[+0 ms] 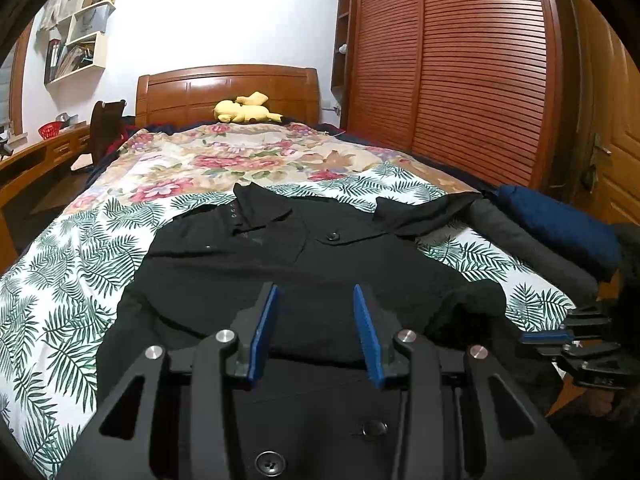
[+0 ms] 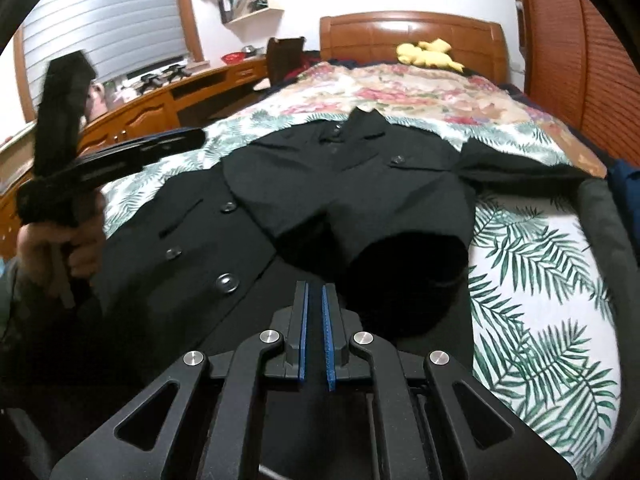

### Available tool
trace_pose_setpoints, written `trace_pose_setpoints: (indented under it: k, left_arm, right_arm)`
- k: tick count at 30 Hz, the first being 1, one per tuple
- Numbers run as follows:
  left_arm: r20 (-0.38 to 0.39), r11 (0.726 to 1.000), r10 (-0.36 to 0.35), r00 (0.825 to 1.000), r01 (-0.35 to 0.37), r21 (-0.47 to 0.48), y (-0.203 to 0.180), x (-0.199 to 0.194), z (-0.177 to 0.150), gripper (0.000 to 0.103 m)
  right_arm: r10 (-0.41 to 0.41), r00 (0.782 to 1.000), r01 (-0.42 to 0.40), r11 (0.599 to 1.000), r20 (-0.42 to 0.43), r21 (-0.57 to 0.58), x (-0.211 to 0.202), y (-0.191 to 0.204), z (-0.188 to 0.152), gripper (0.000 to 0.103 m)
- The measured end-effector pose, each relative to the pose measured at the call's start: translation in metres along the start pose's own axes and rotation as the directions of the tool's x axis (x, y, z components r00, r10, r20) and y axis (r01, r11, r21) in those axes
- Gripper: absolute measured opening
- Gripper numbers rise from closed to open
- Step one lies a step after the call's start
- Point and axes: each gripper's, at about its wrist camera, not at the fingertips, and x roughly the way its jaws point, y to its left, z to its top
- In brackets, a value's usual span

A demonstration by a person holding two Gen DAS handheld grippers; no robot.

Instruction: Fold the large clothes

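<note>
A large black buttoned coat (image 1: 280, 264) lies face up on the bed, collar toward the headboard; it also shows in the right wrist view (image 2: 344, 192). One sleeve is folded across the chest with its cuff (image 2: 412, 264) near the hem. The other sleeve (image 1: 428, 212) stretches out to the right. My left gripper (image 1: 316, 300) is open and empty above the coat's lower front. My right gripper (image 2: 315, 296) is shut with nothing between its pads, just above the coat near the folded cuff. The right gripper shows at the left view's right edge (image 1: 548, 338); the left gripper appears in the right view (image 2: 132, 160).
The bed has a leaf-print sheet (image 1: 72, 280) and a floral quilt (image 1: 248, 156). A yellow plush toy (image 1: 244, 110) sits by the wooden headboard. Dark folded clothes (image 1: 560, 224) lie along the bed's right edge. A wooden desk (image 2: 160, 96) stands left, a louvred wardrobe (image 1: 460, 72) right.
</note>
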Motion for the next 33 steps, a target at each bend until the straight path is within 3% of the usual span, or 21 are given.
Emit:
trace_pose_setpoints:
  k: [4,9,12,16,19,25,29,33]
  left_arm:
    - [0.009,1.000,-0.004,1.000,0.004,0.005,0.000,-0.004,0.001,0.037]
    - [0.011,1.000,0.003,1.000,-0.003,0.008,0.000,-0.008,0.002,0.037]
    - [0.012,1.000,0.016,1.000,-0.016,0.018,0.001,-0.012,0.003,0.037]
    - [0.010,0.999,0.036,0.999,-0.036,0.039,-0.002,-0.020,0.005,0.037]
    - [-0.011,0.999,0.022,1.000,-0.021,0.037,-0.004,-0.025,0.007,0.037]
    - [-0.037,0.999,0.029,0.999,-0.028,0.036,-0.003,-0.017,0.002,0.037]
    - [-0.049,1.000,0.001,0.999,0.000,0.018,0.003,-0.002,0.000,0.037]
    - [-0.033,0.999,-0.008,0.999,0.009,0.034,0.005,0.016,0.003,0.037]
  right_arm:
    - [-0.047,0.999,0.048,0.999,0.027,-0.026,-0.008,0.001,0.011,0.009]
    - [-0.075,0.993,0.076,0.997,0.086,-0.011,-0.002,-0.014,0.057,0.035]
    - [-0.049,0.996,0.051,0.998,0.076,-0.023,0.022,-0.022,0.088,0.036]
    - [-0.049,0.999,0.050,0.997,0.016,-0.051,0.059,-0.031,0.102,0.035]
    - [-0.010,0.999,0.008,0.999,-0.053,-0.036,0.079,-0.038,0.090,0.035]
    - [0.067,0.985,-0.067,0.998,-0.160,0.004,0.088,-0.041,0.031,0.035]
    - [0.043,0.982,-0.045,0.999,-0.183,-0.006,0.085,-0.029,-0.001,0.036]
    - [0.005,0.987,-0.005,1.000,-0.159,-0.002,0.079,-0.023,-0.008,0.036]
